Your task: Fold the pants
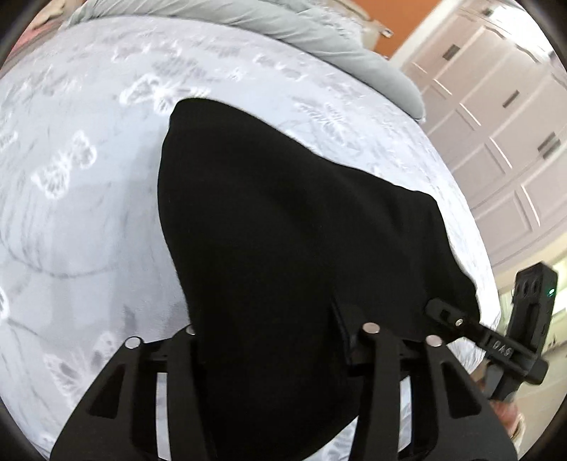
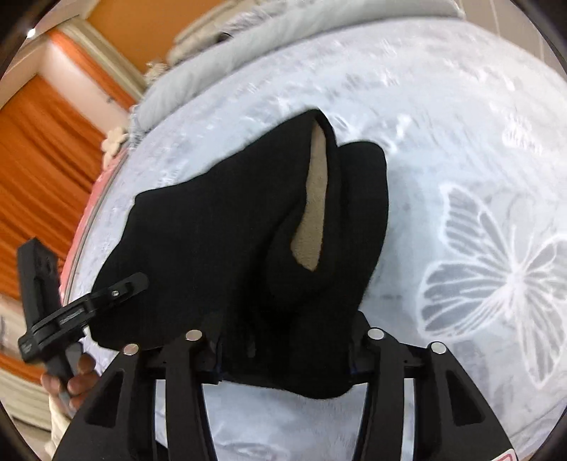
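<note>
Bed with pale grey butterfly-print cover (image 1: 88, 220). Lying on it: black fleece-lined pants (image 2: 219, 241), bunched, tan lining showing; rolled grey quilt (image 1: 319, 39) along far edge.

We see a bed (image 1: 88, 212) under a pale butterfly-print cover, with a grey duvet (image 1: 301, 32) bunched along the top of the frame. At upper right stand white panelled wardrobe doors (image 1: 496, 117); the right wrist view shows orange curtains (image 2: 39, 149) at left.

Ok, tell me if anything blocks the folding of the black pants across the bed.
Nothing visible does. The black fleece-lined pants lie alone on the pale butterfly-print bedspread, one edge in each claw; the rolled grey blanket sits far beyond them.
</note>
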`<state>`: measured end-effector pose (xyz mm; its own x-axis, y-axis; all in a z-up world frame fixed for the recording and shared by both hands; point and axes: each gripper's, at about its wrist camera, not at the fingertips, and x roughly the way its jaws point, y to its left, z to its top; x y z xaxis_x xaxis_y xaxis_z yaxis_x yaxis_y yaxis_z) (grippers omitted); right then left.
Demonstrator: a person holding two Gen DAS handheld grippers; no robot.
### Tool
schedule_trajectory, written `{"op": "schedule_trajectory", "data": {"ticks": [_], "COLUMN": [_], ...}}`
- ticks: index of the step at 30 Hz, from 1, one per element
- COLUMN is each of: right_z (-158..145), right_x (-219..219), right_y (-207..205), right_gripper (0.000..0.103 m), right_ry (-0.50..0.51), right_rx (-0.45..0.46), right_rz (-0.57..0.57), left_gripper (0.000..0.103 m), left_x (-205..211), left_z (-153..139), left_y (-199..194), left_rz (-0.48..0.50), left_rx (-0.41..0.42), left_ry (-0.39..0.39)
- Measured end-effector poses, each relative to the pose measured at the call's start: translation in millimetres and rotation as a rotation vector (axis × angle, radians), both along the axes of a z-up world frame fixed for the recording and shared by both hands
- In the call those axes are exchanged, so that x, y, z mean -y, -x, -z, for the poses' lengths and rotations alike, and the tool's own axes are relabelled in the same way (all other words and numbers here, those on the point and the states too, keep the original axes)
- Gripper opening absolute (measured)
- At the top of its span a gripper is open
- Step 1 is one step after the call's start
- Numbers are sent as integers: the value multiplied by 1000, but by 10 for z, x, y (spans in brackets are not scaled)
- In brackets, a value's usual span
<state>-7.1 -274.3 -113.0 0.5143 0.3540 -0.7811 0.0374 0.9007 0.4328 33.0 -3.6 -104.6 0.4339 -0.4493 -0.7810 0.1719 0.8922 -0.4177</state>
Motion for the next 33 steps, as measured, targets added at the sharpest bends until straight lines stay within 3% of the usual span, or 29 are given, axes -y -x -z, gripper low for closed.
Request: {"op": "schedule_trajectory", "data": {"ticks": [1, 2, 3, 4, 5, 6, 9, 13, 15, 19, 23, 25, 26, 27, 29, 30, 33], "right_z": [-14, -7, 27, 54, 87, 98, 162, 229, 245, 238, 237, 234, 233, 228, 190, 169, 54], "right_x": [-7, -17, -21, -11, 23, 57, 152, 185, 173, 107, 44, 40, 59, 70, 34, 30, -26], "right_y": [19, 23, 15, 5, -8, -22, -51, -86, -90, -79, -118, -127, -124, -118, -114, -99, -28], "right_gripper": [44, 45, 47, 49, 53, 58, 67, 71, 74, 79, 86, 86, 85, 78, 65, 55, 42], "right_ry": [14, 24, 29, 26, 3, -20, -76, -123, -129, -106, -84, -78, -80, -76, -51, -51, -8], "right_rx": [5, 4, -6, -16, -28, -40, -78, -108, -116, -121, -126, -120, -112, -100, -69, -58, -8], "right_rz": [-8, -10, -8, -4, 6, 10, 31, 48, 50, 45, 43, 48, 55, 58, 42, 39, 25], "left_gripper": [42, 49, 65, 73, 87, 91, 91, 92, 92, 92, 89, 84, 70, 53, 45, 42, 38], "left_x": [-28, -69, -138, -215, -286, -410, -639, -872, -925, -663, -290, -108, -34, -17, 27, 59, 208], "left_z": [4, 22, 73, 112, 149, 185, 204, 232, 244, 229, 314, 295, 278, 267, 237, 194, 65], "left_y": [17, 22, 16, 8, 2, 17, 44, 82, 113, 115, 83, 98, 100, 101, 65, 74, 157], "left_rz": [-1, -8, -29, -44, -65, -103, -135, -197, -211, -138, -6, 2, 8, 17, 25, 24, 28], "left_rx": [-9, -26, -64, -88, -112, -138, -169, -201, -191, -170, -217, -198, -183, -177, -169, -153, -85], "left_ry": [11, 23, 31, 38, 46, 68, 142, 215, 200, 109, 211, 143, 107, 102, 110, 91, 3]}}
